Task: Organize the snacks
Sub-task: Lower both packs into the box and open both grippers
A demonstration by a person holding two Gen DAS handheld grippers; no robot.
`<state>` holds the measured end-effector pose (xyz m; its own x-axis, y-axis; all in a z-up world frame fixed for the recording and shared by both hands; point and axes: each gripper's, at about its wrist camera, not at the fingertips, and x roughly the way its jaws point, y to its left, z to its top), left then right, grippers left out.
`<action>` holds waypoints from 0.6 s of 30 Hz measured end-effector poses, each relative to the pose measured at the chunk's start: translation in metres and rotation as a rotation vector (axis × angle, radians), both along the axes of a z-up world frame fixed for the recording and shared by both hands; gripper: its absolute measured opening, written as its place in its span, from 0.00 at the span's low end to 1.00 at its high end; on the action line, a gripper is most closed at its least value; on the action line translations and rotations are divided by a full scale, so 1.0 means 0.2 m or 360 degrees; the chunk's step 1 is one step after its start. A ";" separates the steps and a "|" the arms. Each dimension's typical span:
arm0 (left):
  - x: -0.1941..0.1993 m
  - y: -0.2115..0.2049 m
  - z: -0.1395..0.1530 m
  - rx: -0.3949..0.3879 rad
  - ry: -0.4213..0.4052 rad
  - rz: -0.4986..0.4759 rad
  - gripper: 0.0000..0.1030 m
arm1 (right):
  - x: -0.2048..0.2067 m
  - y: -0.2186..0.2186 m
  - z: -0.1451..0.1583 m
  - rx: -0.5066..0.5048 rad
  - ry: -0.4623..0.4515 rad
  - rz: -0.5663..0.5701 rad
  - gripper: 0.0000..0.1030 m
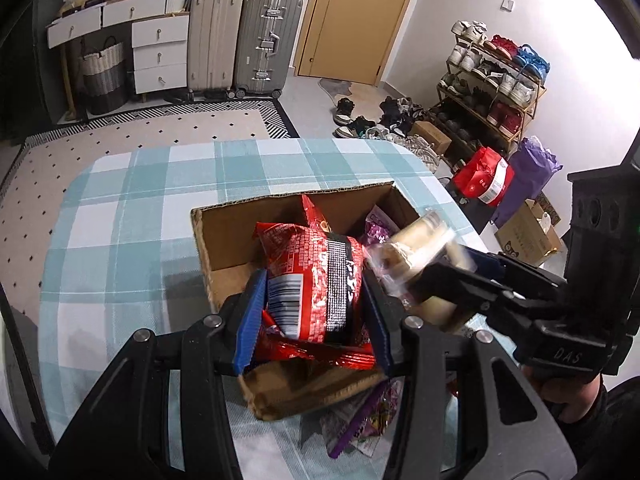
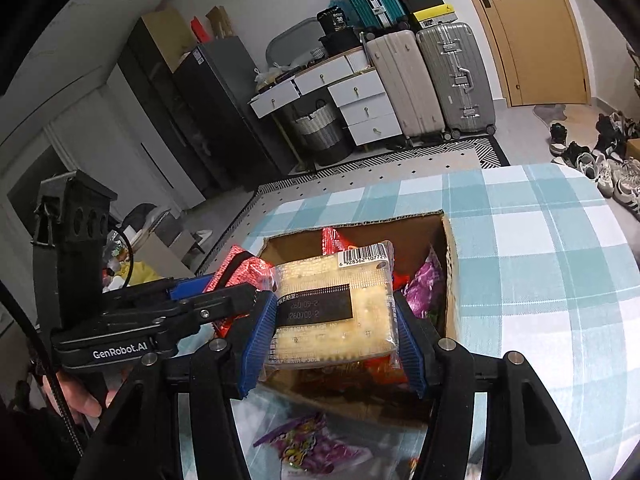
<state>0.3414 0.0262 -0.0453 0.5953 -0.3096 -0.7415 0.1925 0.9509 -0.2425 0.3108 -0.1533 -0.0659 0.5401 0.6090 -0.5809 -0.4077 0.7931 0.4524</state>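
Note:
My left gripper point(image 1: 314, 300) is shut on a red snack packet point(image 1: 316, 280), held over the near part of the open cardboard box point(image 1: 224, 248). My right gripper point(image 2: 336, 320) is shut on a clear-wrapped pack of pale crackers point(image 2: 340, 304), also above the box point(image 2: 450, 264). Inside the box lie more red packets point(image 2: 334, 242) and a purple packet point(image 2: 426, 284). In the left wrist view the right gripper point(image 1: 444, 276) comes in from the right with the cracker pack point(image 1: 420, 244). In the right wrist view the left gripper point(image 2: 224, 292) sits to the left, holding its red packet point(image 2: 240, 268).
The box stands on a table with a blue-and-white checked cloth point(image 1: 132, 208). A purple snack bag point(image 2: 308, 446) lies on the cloth in front of the box. Beyond the table are a rug, suitcases point(image 1: 240, 40), drawers and a shoe rack point(image 1: 496, 80).

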 end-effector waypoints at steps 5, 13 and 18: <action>0.06 0.00 -0.04 0.0098 0.0028 0.0040 0.65 | 0.04 0.02 -0.02 -0.0090 -0.0046 -0.0032 0.73; 0.00 0.03 -0.01 0.0085 -0.0022 0.0053 0.68 | 0.00 -0.01 0.01 -0.0095 -0.0092 -0.0045 0.73; -0.07 0.01 0.02 0.0118 -0.0049 0.0052 0.68 | -0.04 -0.02 0.06 -0.0094 -0.0123 -0.0044 0.73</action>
<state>0.3282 0.0286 -0.0418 0.6269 -0.2343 -0.7430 0.1671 0.9720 -0.1655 0.3030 -0.1569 -0.0535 0.6009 0.5591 -0.5712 -0.4170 0.8289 0.3727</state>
